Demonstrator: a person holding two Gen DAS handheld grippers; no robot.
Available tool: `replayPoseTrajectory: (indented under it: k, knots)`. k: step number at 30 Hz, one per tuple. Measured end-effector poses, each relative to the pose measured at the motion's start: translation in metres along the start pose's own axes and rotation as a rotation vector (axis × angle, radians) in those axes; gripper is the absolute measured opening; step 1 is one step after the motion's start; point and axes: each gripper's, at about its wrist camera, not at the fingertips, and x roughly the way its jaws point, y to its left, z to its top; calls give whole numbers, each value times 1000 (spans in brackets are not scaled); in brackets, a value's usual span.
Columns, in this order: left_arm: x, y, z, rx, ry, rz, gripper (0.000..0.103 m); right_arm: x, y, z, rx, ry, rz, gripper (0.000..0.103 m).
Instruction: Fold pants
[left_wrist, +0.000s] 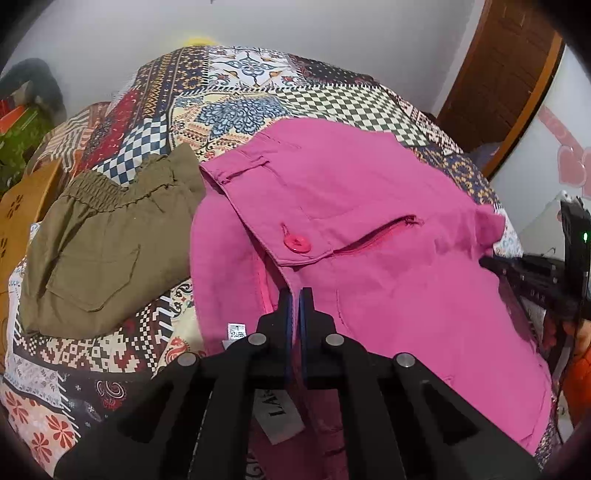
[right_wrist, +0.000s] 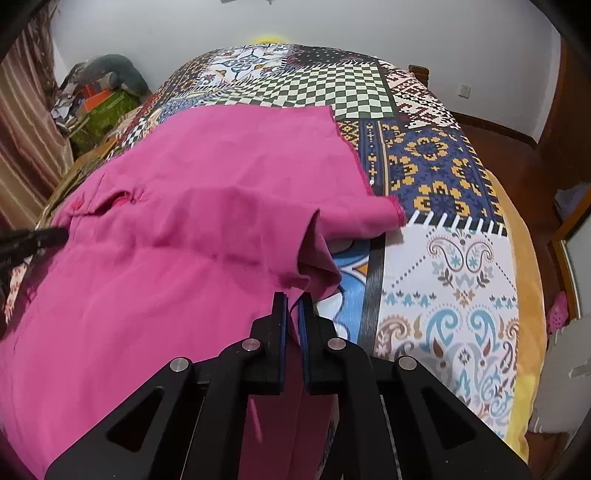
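Observation:
Pink pants (left_wrist: 388, 229) lie spread on the patterned bedspread (left_wrist: 236, 88), waist end with a pink button (left_wrist: 295, 244) and zip at the left. My left gripper (left_wrist: 295, 295) is shut on the pants' waist edge below the button. My right gripper (right_wrist: 292, 301) is shut on a fold of the pink pants (right_wrist: 184, 240) near the leg end; the leg hems lie to the upper right. The left gripper shows at the far left of the right wrist view (right_wrist: 40, 238).
Folded olive-green pants (left_wrist: 107, 240) lie on the bed left of the pink pair. A cluttered pile (right_wrist: 99, 96) sits beyond the bed's far left. A wooden door (left_wrist: 506, 77) stands at the right. The bed edge (right_wrist: 528, 295) drops off at the right.

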Motion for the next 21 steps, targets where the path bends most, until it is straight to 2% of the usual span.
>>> replayPoseTrajectory:
  k: [3, 6, 12, 17, 19, 21]
  knots:
    - [-2, -2, 0, 11, -9, 22, 3, -4, 3, -5, -5, 8, 5, 5]
    - [9, -1, -1, 13, 22, 40, 3, -6, 3, -9, 13, 12, 18, 5]
    - [16, 5, -1, -24, 48, 25, 3, -10, 3, -15, 45, 15, 30, 5]
    - [9, -2, -2, 6, 60, 51, 4, -12, 2, -14, 69, 20, 33, 5]
    - [1, -5, -2, 30, 54, 65, 7, -16, 3, -12, 67, 22, 20, 6]
    - [-8, -4, 0, 35, 37, 63, 15, -22, 2, -10, 67, 15, 7, 8]
